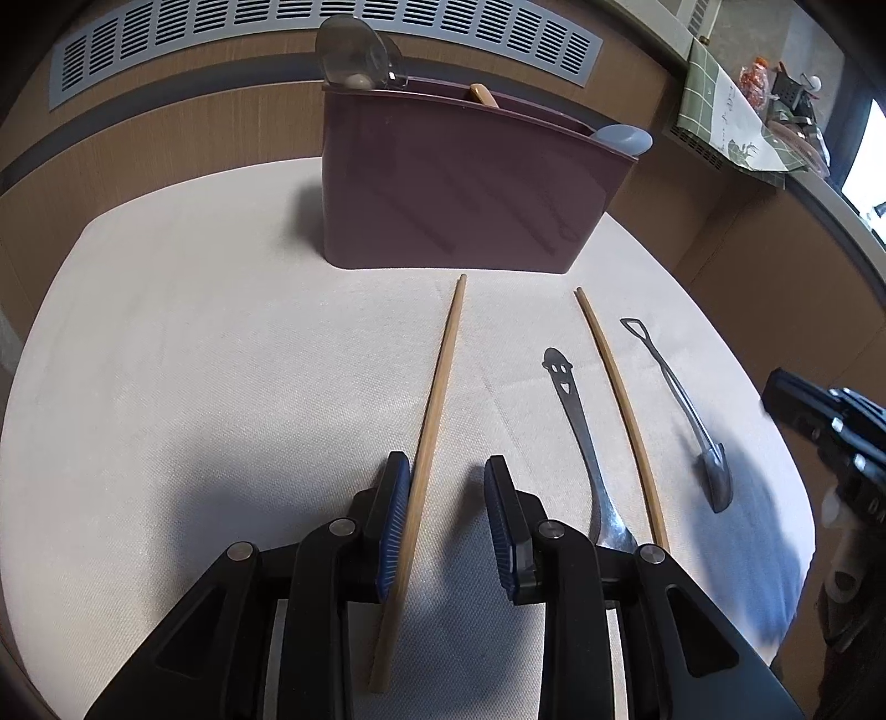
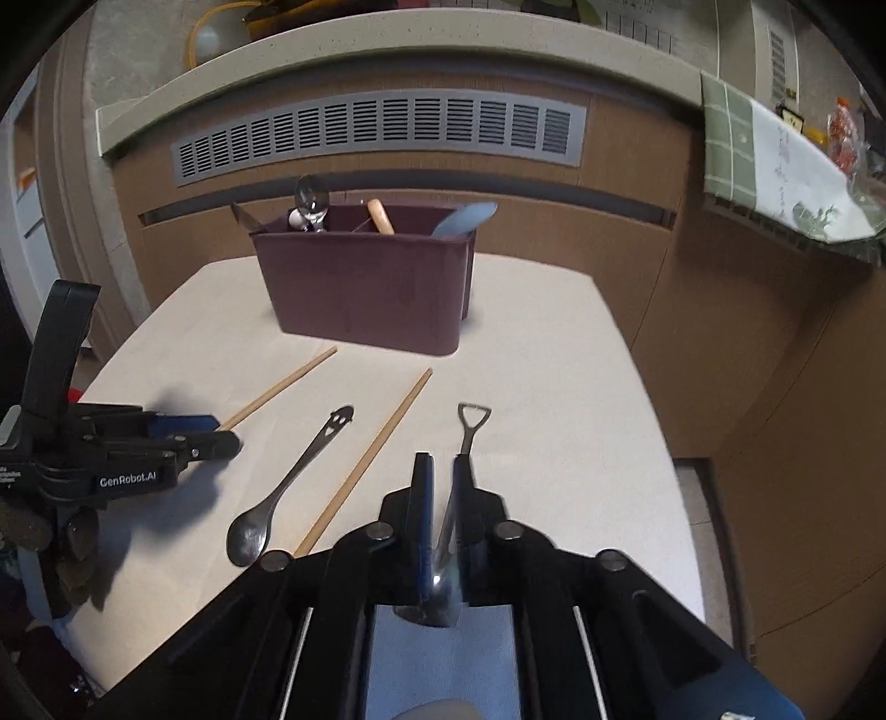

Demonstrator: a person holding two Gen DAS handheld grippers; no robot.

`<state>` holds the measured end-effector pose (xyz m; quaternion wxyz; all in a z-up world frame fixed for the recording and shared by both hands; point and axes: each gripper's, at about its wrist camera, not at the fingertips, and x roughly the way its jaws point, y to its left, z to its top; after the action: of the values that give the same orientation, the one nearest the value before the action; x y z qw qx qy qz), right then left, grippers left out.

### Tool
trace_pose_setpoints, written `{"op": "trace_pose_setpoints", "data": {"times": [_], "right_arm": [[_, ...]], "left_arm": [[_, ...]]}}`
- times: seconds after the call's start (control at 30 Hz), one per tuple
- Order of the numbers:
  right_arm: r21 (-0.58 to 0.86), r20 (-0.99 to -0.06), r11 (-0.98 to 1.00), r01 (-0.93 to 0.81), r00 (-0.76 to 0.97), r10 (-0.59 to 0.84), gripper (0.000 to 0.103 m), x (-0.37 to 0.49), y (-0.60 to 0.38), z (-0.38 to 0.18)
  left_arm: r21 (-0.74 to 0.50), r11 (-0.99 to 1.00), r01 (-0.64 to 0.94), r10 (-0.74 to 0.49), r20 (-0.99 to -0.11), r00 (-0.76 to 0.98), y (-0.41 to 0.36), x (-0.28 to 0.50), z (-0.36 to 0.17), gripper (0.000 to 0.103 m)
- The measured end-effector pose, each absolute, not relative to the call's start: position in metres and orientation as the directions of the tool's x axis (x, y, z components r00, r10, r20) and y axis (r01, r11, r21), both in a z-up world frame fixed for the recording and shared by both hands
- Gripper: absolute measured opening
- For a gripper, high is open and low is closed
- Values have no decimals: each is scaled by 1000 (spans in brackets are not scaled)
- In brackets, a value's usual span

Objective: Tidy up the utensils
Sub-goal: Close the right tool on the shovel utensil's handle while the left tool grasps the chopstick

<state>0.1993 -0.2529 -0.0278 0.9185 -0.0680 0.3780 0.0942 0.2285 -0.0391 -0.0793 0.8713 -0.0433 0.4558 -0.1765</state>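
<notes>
A maroon utensil caddy [image 1: 459,188] stands at the back of the cloth-covered table [image 1: 194,360]; it also shows in the right wrist view [image 2: 365,288]. My left gripper [image 1: 448,476] is open around a wooden chopstick [image 1: 437,399], which touches its left pad. A second chopstick [image 1: 614,399], a smiley-handled spoon [image 1: 570,410] and a shovel-shaped spoon [image 1: 681,404] lie to the right. My right gripper [image 2: 443,471] is shut on the shovel-shaped spoon [image 2: 470,426], low over the table. The left gripper [image 2: 183,437] appears at the left in the right wrist view.
The caddy holds a clear ladle [image 1: 354,50], a wooden handle [image 1: 482,94] and a blue spatula [image 1: 620,138]. A wood-panelled wall with a vent grille [image 2: 376,133] runs behind the table. A green cloth [image 2: 775,166] hangs at the right.
</notes>
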Motion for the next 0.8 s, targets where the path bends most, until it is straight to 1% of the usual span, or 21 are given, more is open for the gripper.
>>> {"op": "trace_pose_setpoints", "data": {"times": [0.03,0.07,0.1,0.13,0.23,0.3,0.4,0.47,0.5,0.53,0.57,0.6,0.67,0.73,0.77,0.8], "right_arm": [[-44,-717,972,-232,685,131,29,199,-254,-32],[-30,-731,971,-236,668,140,31,200,-257,-38],[-18,-744,973,-231,654,141,31,201,-259,-44],[-5,-759,974,-225,635,143,31,203,-261,-51],[24,-777,976,-218,610,155,31,210,-262,-63],[5,-777,978,-210,615,136,31,223,-257,-68],[-20,-790,984,-178,606,93,31,252,-252,-76],[-20,-820,985,-170,567,81,29,269,-251,-84],[-28,-811,986,-165,580,74,28,272,-249,-84],[-46,-814,985,-168,578,61,20,275,-246,-84],[-59,-815,982,-178,577,55,5,276,-243,-84],[-75,-810,979,-191,585,52,6,275,-240,-82],[-47,-806,975,-218,584,92,5,271,-239,-80],[-31,-793,973,-230,598,116,5,264,-239,-75],[-30,-785,973,-227,608,118,5,261,-241,-73],[-17,-775,975,-220,619,126,5,258,-244,-70]], "left_arm": [[-239,932,274,-353,-777,522,-40,228,-79,37],[-243,929,278,-359,-775,521,-41,227,-79,40],[-249,926,284,-367,-773,518,-43,227,-79,45],[-250,925,288,-369,-773,516,-44,227,-79,47],[-220,929,299,-350,-786,510,-50,228,-78,48],[-199,930,309,-337,-796,503,-53,228,-77,48],[-210,928,306,-343,-800,492,-51,231,-77,48],[-219,925,310,-352,-801,485,-50,232,-76,48],[-220,924,314,-355,-801,482,-49,233,-76,48],[-219,922,319,-356,-803,478,-49,234,-76,48],[-217,922,322,-356,-805,475,-50,235,-76,48],[-213,921,327,-354,-808,471,-51,237,-75,48],[-206,920,334,-351,-813,465,-53,242,-74,45],[-199,923,328,-342,-816,467,-52,251,-74,30],[-188,923,336,-336,-819,466,-53,256,-74,28],[-174,922,346,-329,-822,464,-54,261,-74,21]]}}
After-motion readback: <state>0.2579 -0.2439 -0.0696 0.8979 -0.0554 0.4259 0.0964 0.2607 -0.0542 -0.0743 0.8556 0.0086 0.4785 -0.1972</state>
